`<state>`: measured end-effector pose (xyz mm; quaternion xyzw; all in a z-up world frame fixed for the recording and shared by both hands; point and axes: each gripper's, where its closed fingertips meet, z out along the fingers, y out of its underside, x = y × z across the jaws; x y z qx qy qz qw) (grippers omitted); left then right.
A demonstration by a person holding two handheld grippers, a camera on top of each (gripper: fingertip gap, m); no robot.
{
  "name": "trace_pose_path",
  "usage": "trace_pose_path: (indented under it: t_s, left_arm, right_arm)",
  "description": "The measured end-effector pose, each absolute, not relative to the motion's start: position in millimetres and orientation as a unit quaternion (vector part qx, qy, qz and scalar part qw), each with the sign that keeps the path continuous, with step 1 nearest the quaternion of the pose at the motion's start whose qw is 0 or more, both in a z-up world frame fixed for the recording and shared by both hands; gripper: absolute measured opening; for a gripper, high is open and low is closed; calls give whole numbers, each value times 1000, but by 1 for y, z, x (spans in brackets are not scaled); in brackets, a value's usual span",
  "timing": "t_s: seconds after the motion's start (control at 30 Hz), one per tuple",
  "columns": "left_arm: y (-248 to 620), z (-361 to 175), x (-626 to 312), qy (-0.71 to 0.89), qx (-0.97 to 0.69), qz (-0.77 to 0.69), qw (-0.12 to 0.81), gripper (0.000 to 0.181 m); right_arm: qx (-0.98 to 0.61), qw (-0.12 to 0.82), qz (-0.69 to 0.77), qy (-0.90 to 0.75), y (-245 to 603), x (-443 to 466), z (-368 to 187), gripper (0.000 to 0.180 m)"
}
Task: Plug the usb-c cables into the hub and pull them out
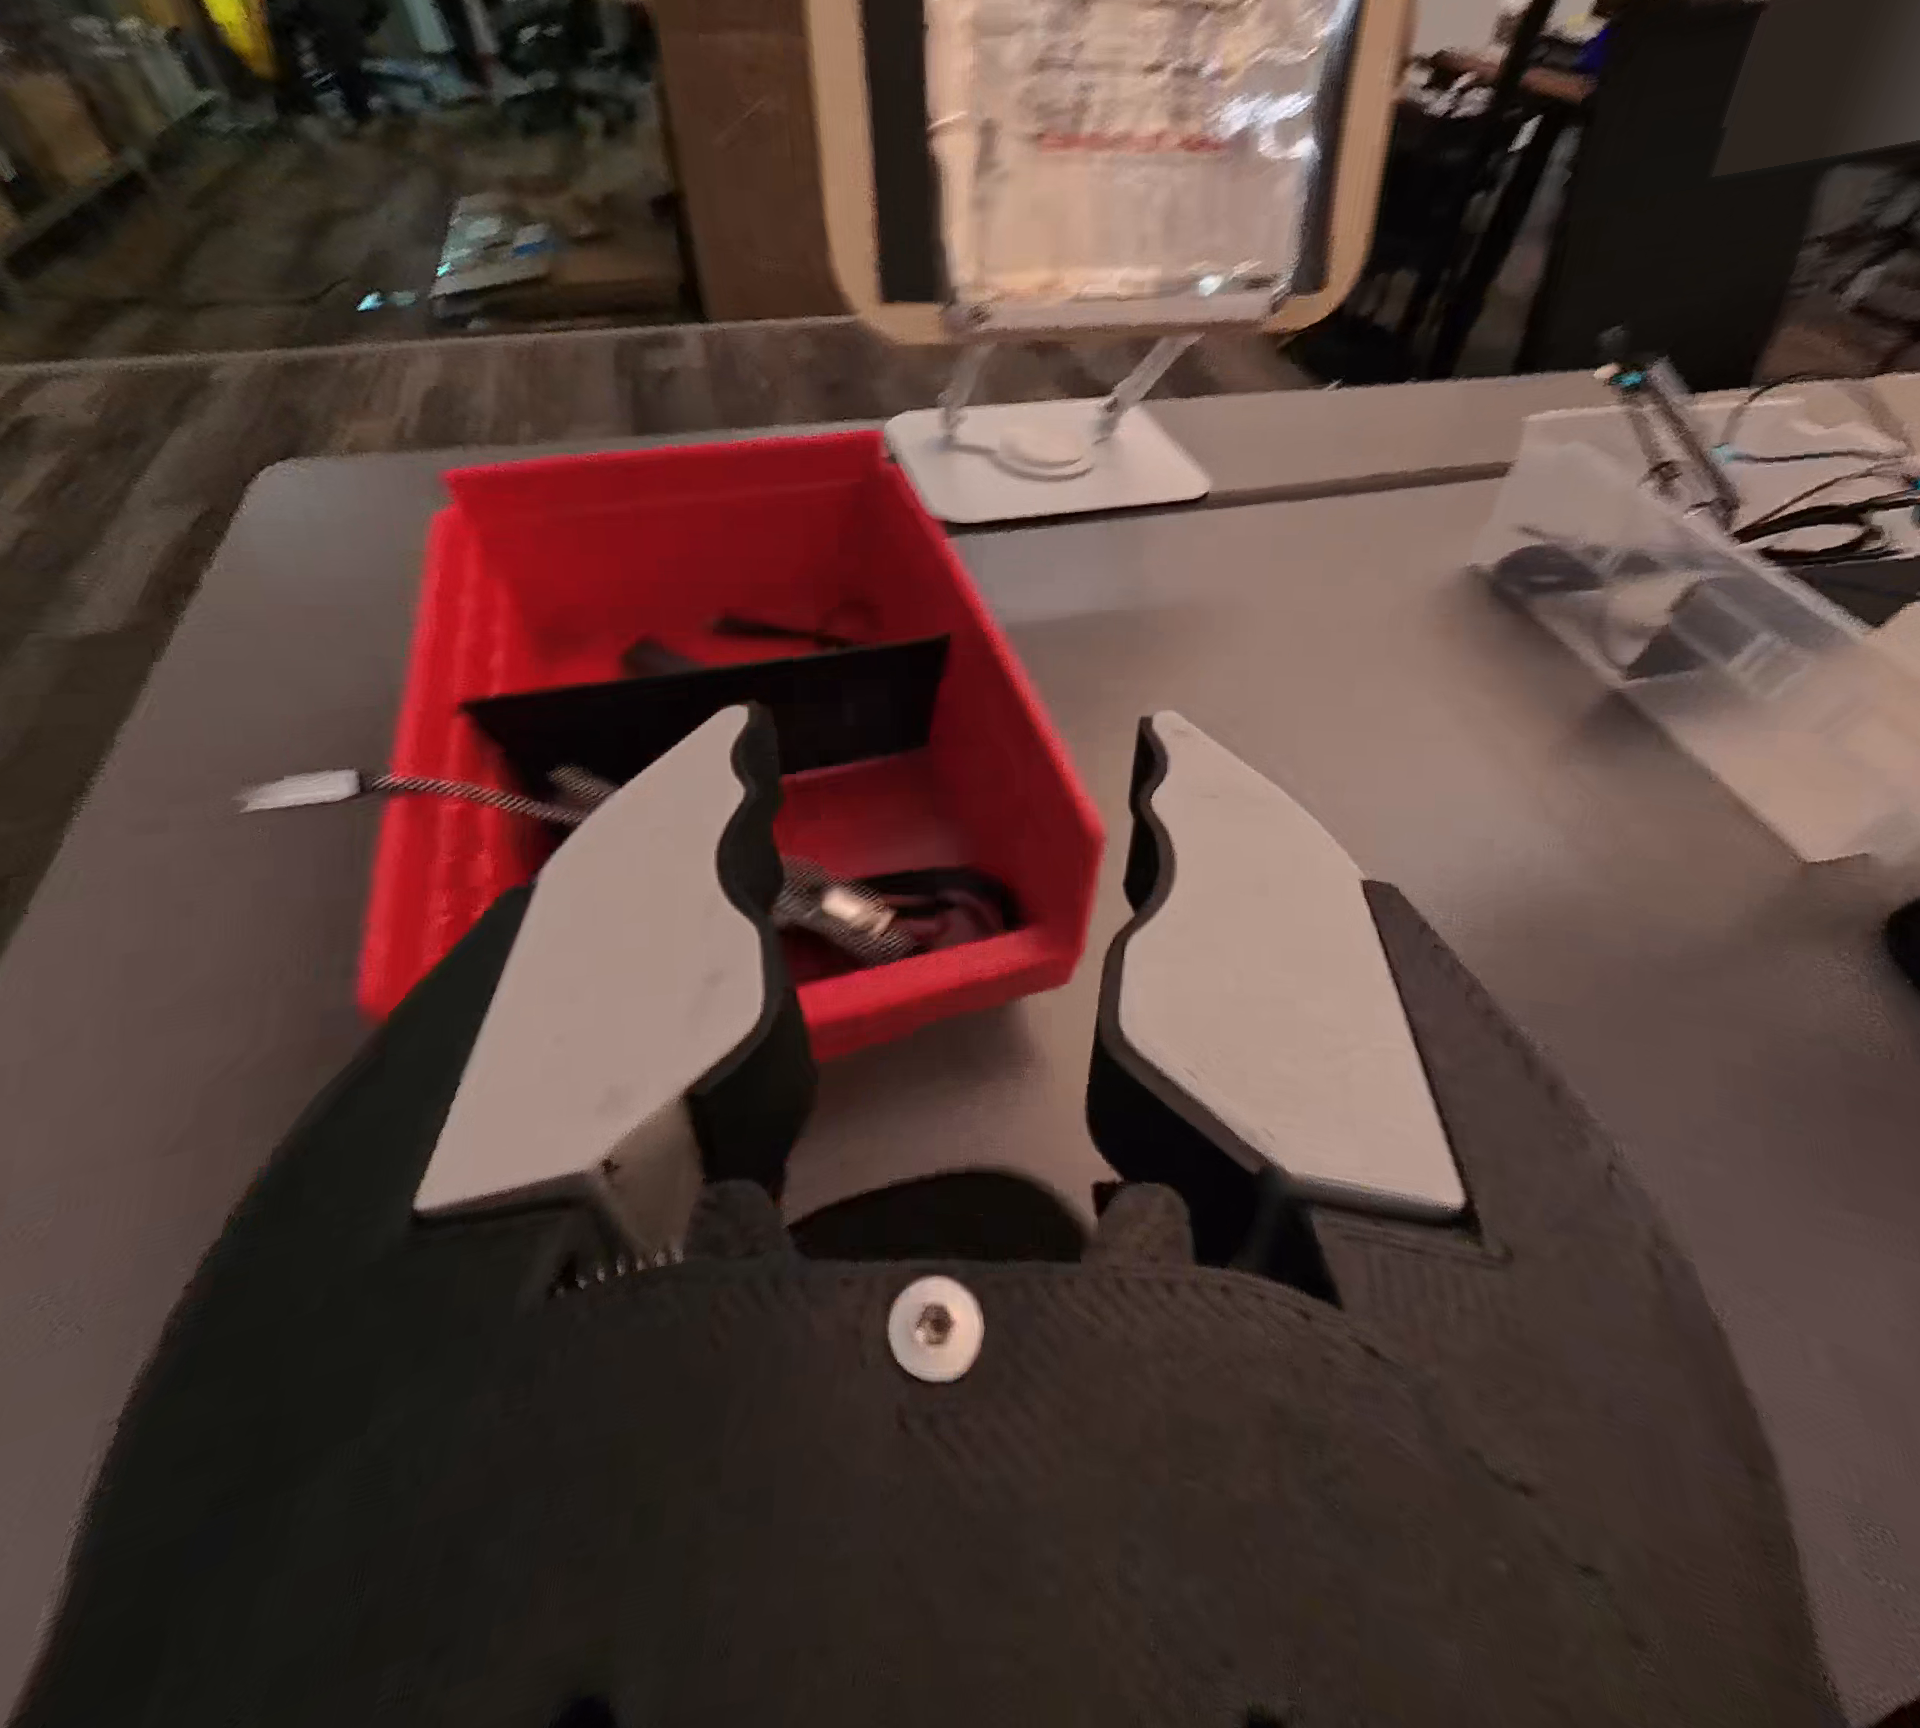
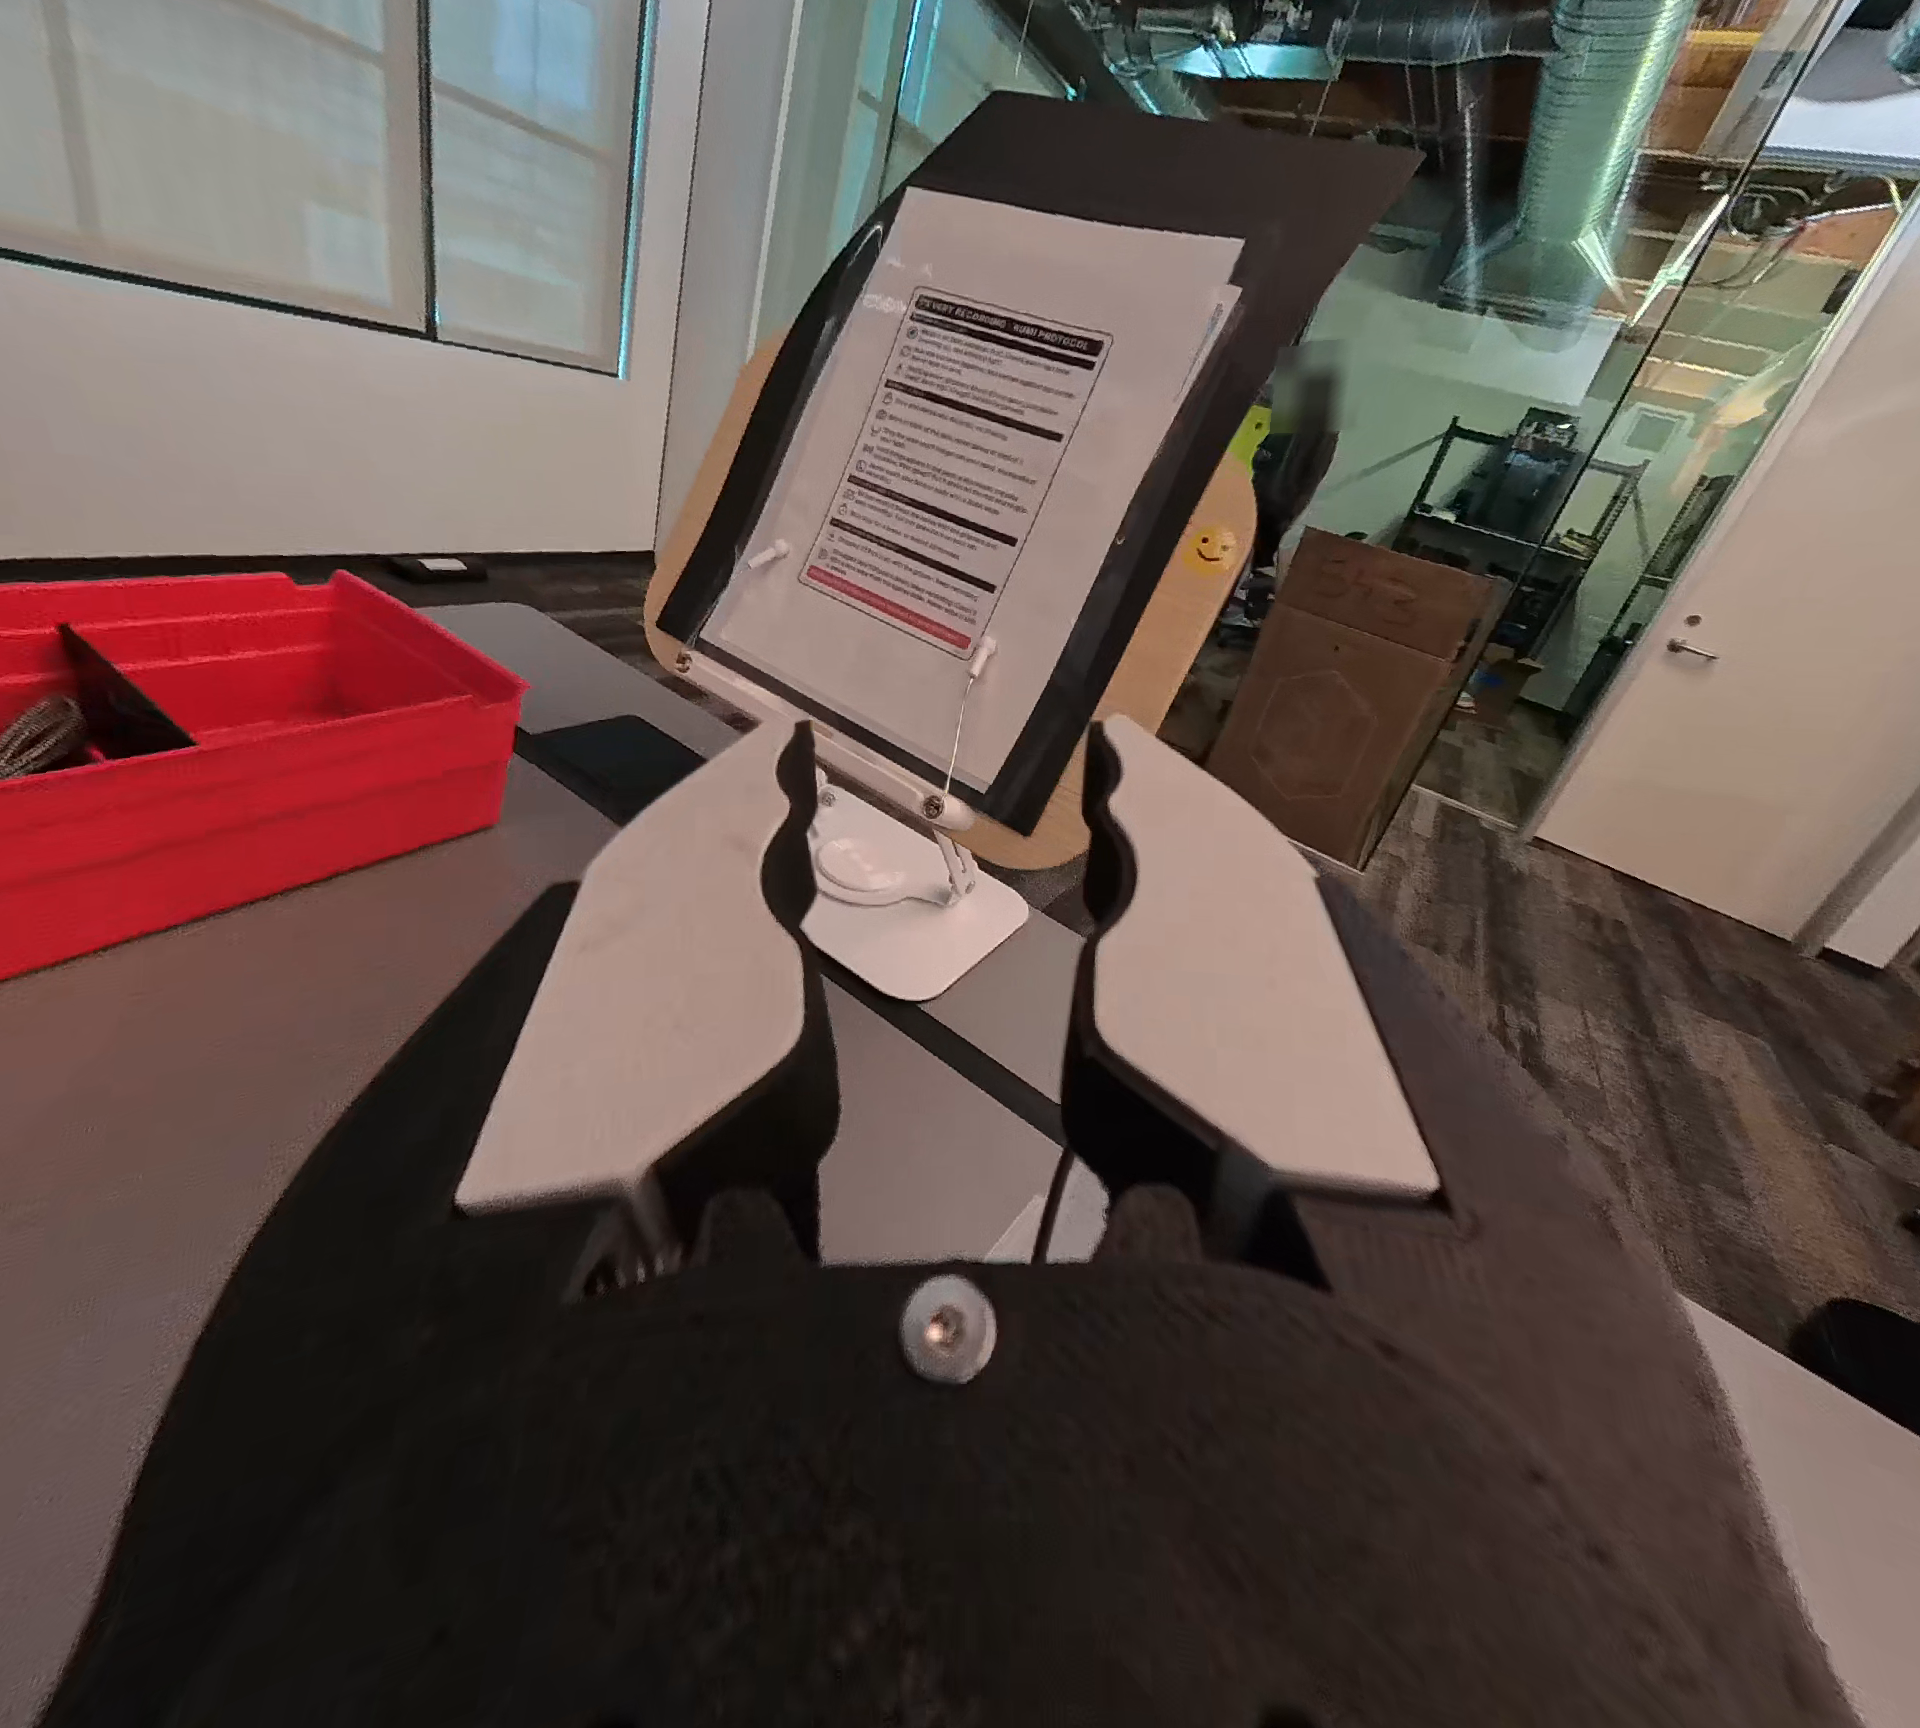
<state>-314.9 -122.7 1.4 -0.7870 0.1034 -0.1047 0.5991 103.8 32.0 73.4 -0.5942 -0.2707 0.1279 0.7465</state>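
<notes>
A red bin (image 1: pixel 997 805) with a black divider (image 1: pixel 790 702) stands on the grey table. Braided cables lie in its near compartment, with a silver plug (image 1: pixel 847 909) among them. One braided cable (image 1: pixel 416 785) hangs out over the bin's left wall, its silver plug over the table. Dark items lie in the far compartment. I see no hub that I can make out. My left gripper (image 1: pixel 951 738) is open and empty, above the bin's near right corner. My right gripper (image 2: pixel 940 748) is open and empty, facing a document stand. The bin (image 2: pixel 312 743) shows at left there.
A document stand (image 1: pixel 1049 463) with a printed sheet stands behind the bin on a white base; it also shows in the right wrist view (image 2: pixel 914 940). A clear plastic bag (image 1: pixel 1683 629) with dark items and loose wires lies at right. The table's far edge drops to floor. Some 45 cm of space lies between my two pairs of fingers. Between my left fingertips and the silver plug (image 1: pixel 847 909) there is roughly 20 cm.
</notes>
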Motion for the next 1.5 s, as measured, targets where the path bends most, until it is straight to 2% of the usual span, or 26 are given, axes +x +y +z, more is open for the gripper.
trace_pose_path:
  t_s: [0.13, 0.23, 0.33, 0.57, 0.9, 1.03, 1.2, 1.4, 1.5]
  left_arm:
    - [-116, -30, -355, 106, -831, -57, 542, 57]
    - [-100, -62, -364, 98, -873, -85, 471, 54]
    - [-75, -82, -368, 39, -888, -114, 443, 47]
    - [-25, -134, -379, -41, -940, -73, 331, 48]
    - [-18, -178, -365, -58, -978, -90, 178, 38]
    - [-19, -172, -363, -45, -980, -86, 173, 31]
    - [-20, -147, -361, -24, -973, -85, 212, 22]
    - [-23, -83, -353, 35, -942, -48, 329, 17]
    - [-35, -46, -304, 99, -915, -95, 379, 16]
  right_arm:
    - [-594, 747, 138, -264, 31, 106, 74, 50]
    - [-592, 749, 155, -253, 29, 112, 77, 49]
    - [-589, 752, 150, -253, 26, 116, 80, 49]
    - [-580, 760, 138, -260, 22, 118, 85, 49]
    - [-581, 750, 155, -276, 25, 113, 80, 47]
    - [-584, 745, 156, -283, 27, 116, 77, 47]
    - [-579, 751, 167, -270, 26, 124, 81, 47]
    - [-572, 759, 177, -254, 24, 135, 87, 45]
    - [-568, 765, 183, -244, 23, 141, 90, 45]
